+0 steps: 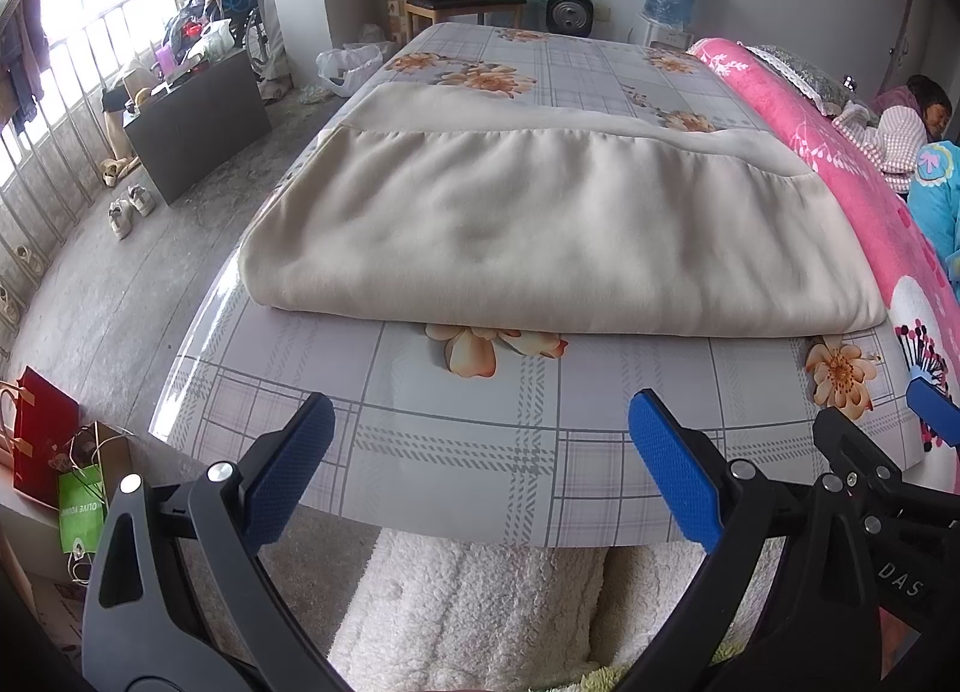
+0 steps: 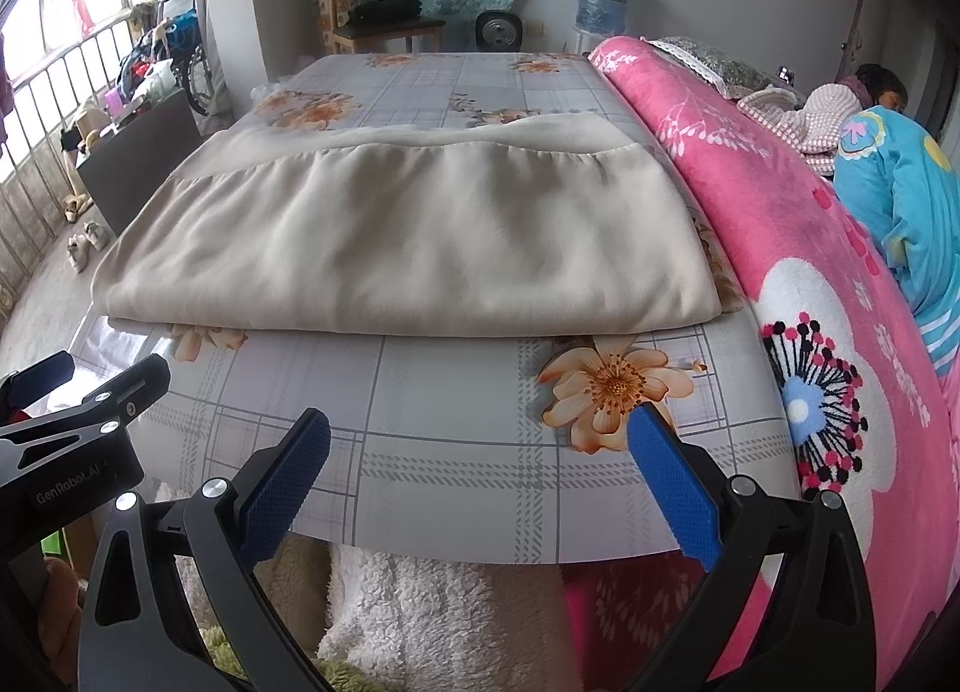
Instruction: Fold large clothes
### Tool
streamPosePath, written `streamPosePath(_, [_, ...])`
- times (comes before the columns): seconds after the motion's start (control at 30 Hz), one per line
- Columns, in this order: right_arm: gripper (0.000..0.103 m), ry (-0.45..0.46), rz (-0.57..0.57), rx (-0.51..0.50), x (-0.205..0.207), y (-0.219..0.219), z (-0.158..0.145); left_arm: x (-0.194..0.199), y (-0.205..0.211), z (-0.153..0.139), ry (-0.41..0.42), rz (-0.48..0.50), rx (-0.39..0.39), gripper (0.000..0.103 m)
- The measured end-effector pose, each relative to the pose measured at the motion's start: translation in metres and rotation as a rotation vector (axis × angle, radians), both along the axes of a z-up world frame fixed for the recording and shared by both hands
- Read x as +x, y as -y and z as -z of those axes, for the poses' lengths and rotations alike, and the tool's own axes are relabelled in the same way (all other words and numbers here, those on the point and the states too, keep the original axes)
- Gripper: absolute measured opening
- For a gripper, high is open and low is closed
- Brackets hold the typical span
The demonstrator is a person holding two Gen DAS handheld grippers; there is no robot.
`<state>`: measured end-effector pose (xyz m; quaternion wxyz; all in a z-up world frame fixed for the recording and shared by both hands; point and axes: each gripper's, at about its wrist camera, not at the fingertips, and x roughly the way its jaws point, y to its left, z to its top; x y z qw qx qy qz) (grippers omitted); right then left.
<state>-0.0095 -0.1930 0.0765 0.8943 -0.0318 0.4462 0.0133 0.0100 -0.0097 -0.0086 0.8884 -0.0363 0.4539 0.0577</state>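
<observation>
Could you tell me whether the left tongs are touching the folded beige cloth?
Apart: the left wrist view shows bare tablecloth between the open left tongs and the cloth.

The folded beige garment (image 1: 540,236) is soft, matt cloth. The tabletop (image 1: 456,452) wears a glossy, smooth floral plastic covering. Each gripper's pads (image 1: 672,464) are blue, finely textured rubber on matt black plastic.

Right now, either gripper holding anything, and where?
Nothing held. Left gripper and right gripper are both open above the table, short of the folded beige cloth.
</observation>
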Motion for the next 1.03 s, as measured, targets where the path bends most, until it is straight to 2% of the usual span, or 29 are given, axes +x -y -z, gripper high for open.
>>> streamPosePath(1.03, [0.097, -0.008, -0.005, 0.001, 0.0019, 0.0006, 0.0006, 0.0030, 0.0018, -0.0018, -0.010, -0.015, -0.007, 0.095])
